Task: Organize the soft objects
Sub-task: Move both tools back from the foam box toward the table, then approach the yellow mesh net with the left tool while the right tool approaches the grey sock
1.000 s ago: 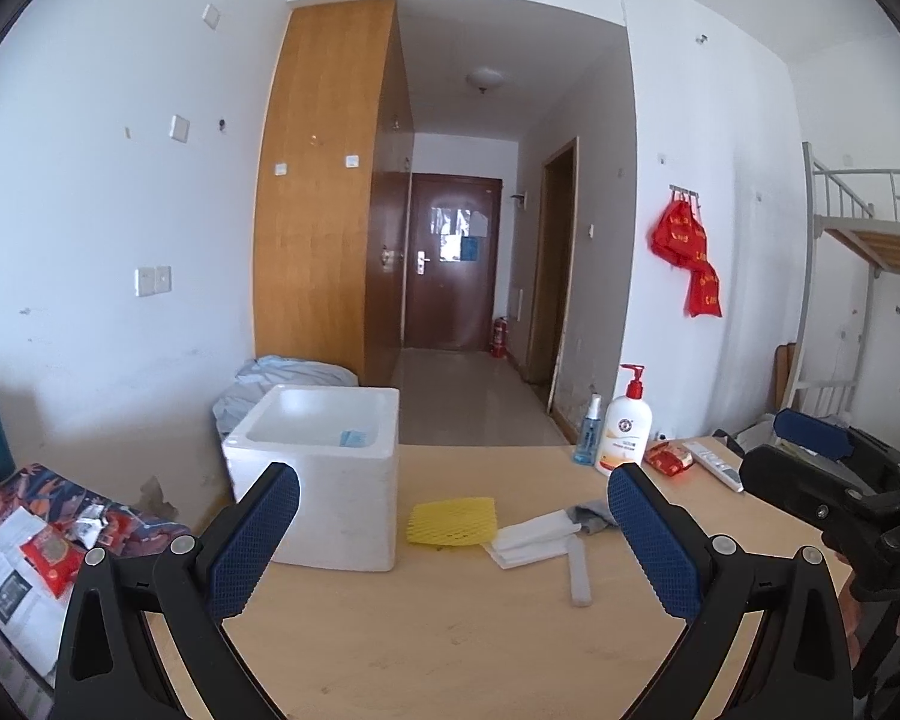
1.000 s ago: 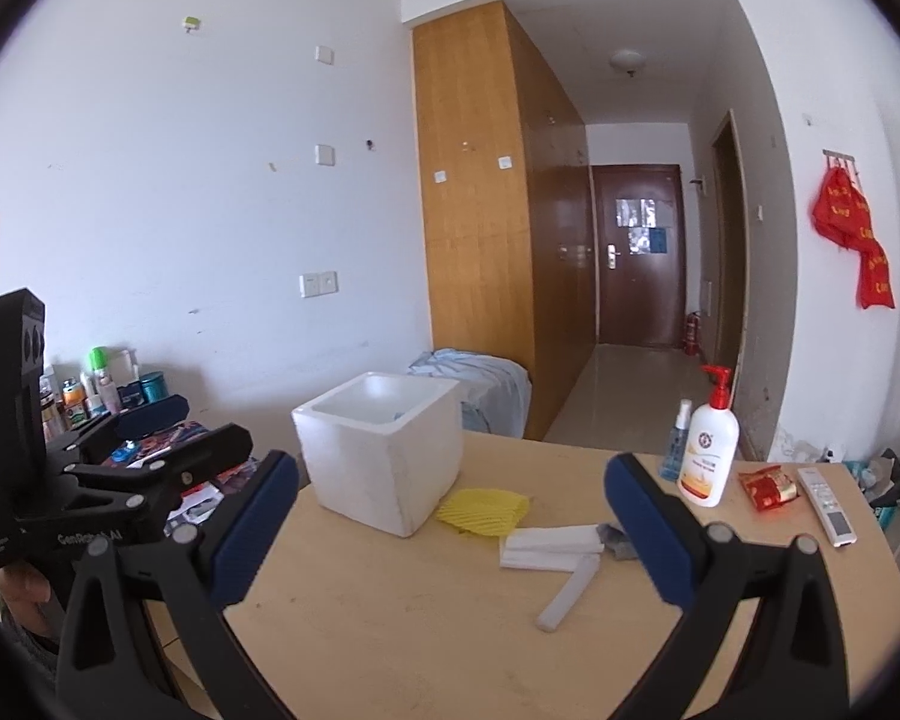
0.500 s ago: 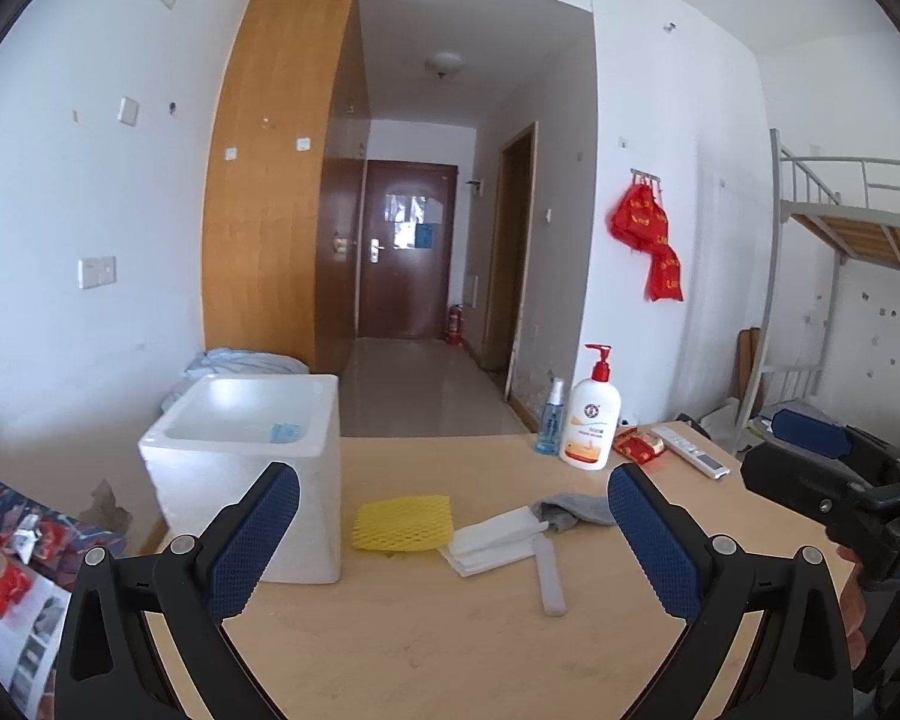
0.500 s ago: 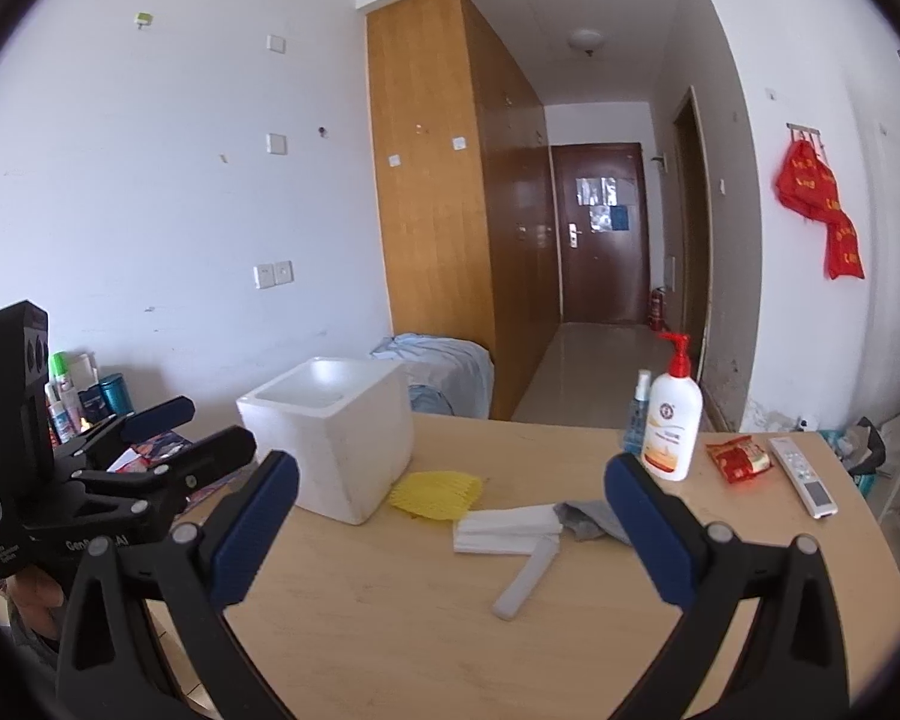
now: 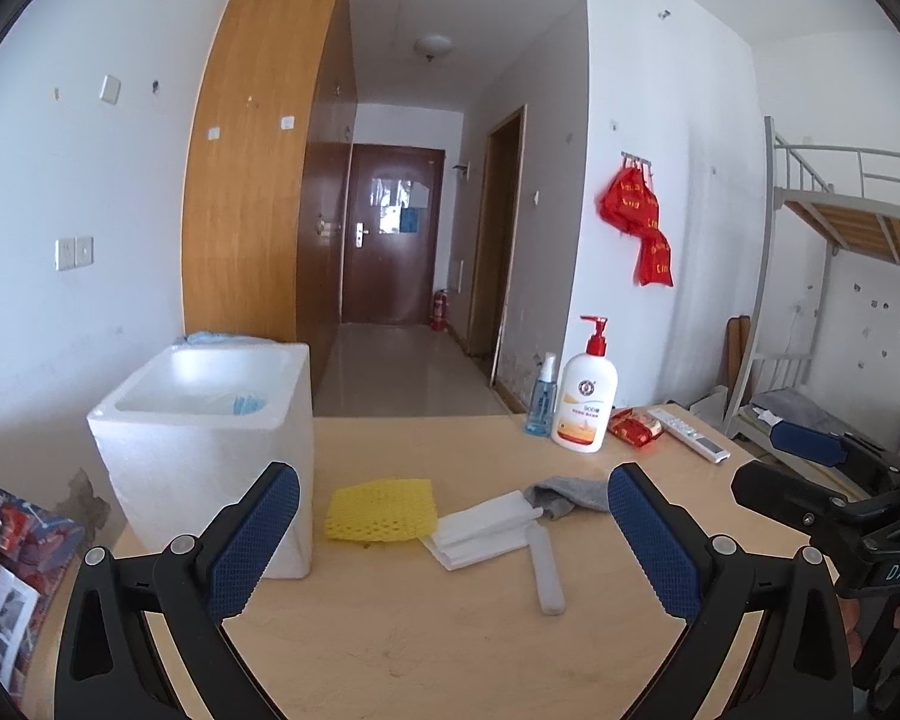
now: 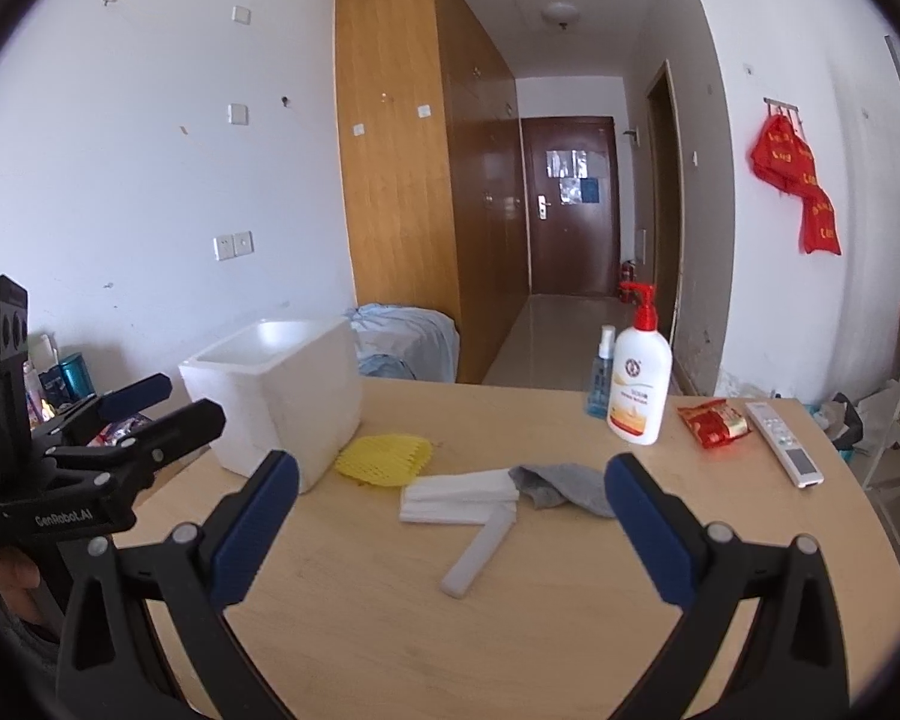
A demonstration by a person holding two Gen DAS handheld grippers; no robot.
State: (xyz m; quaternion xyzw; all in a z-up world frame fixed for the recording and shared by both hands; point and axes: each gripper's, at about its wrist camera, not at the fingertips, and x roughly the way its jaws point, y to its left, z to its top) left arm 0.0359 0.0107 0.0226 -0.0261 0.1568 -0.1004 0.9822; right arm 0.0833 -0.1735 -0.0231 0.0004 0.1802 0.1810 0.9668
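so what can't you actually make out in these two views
- Foam box contents: the left wrist view shows only a blue scrap past the rim; the right wrist view shows no floor.
- Grey cloth: its right end sits behind a claw finger in both views.
- Lotion bottle label: too small to read.
- Table near edge: cut off.

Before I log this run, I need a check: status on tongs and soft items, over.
Left tongs open, empty. Right tongs open, empty. Yellow net, white foam, grey sock loose on table beside foam box. Path clear.
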